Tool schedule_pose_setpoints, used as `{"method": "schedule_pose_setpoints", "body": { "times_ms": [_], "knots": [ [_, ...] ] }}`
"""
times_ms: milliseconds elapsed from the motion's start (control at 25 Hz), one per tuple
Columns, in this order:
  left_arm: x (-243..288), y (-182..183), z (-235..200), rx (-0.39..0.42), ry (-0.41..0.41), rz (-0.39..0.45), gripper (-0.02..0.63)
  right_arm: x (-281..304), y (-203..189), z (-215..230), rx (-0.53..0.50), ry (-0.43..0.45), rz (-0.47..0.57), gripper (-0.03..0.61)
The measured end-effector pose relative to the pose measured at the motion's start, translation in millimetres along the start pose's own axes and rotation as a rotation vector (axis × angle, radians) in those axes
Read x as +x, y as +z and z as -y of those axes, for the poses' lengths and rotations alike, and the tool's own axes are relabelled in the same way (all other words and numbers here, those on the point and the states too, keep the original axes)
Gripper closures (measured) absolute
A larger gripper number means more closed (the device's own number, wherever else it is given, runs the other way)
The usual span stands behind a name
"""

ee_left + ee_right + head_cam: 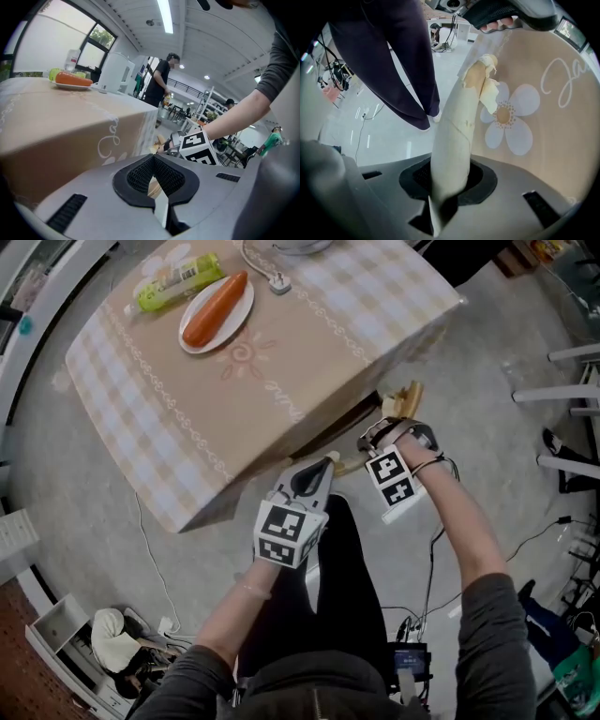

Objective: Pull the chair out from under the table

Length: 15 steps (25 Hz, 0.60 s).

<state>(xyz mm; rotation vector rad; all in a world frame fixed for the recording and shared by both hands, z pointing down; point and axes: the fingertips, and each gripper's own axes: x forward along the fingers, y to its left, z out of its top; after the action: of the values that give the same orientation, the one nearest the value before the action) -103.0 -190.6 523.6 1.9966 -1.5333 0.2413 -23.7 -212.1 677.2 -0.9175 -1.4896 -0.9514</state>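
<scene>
My right gripper point(450, 187) is clamping its jaws on the chair point(459, 126) rail. The chair is sitting under the bench point(281, 381) just ahead. My left gripper point(153, 164), jaws closed, is hovering beside it. I judge the pull barely begun.

A table point(281, 381) with a tan checked cloth fills the picture from 10 to 1 o'clock. On it sits a white plate point(236, 321) with a long orange food point(216, 307). A green bottle point(176, 281) lies at the plate's 10 o'clock and a white plug point(278, 282) at its 2 o'clock. The chair point(405, 399) pokes its pale top bar out from under the cloth at 2 o'clock. The right gripper point(373, 440) points down onto the bar. The left gripper point(328, 461) is right at the bar's near end, at the right gripper's 8 o'clock.
</scene>
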Motion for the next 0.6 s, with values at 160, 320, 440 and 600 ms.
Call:
{"method": "schedule_pose_setpoints", "body": {
  "times_ms": [160, 320, 440, 600],
  "knots": [
    [1, -4, 5, 0.018, -0.044, -0.014, 0.604, 0, 2, -9, 0.018, -0.002, -0.006, 0.490],
    [4, -7, 9, 0.033, -0.081, -0.023, 0.604, 1, 3, -15, 0.024, 0.001, -0.010, 0.491],
    [6, -10, 11, 0.054, -0.113, -0.032, 0.604, 1, 4, -18, 0.035, 0.000, -0.014, 0.491],
    [6, -11, 13, 0.067, -0.141, -0.042, 0.604, 1, 7, -25, 0.044, 0.004, -0.014, 0.491]
  ]
}}
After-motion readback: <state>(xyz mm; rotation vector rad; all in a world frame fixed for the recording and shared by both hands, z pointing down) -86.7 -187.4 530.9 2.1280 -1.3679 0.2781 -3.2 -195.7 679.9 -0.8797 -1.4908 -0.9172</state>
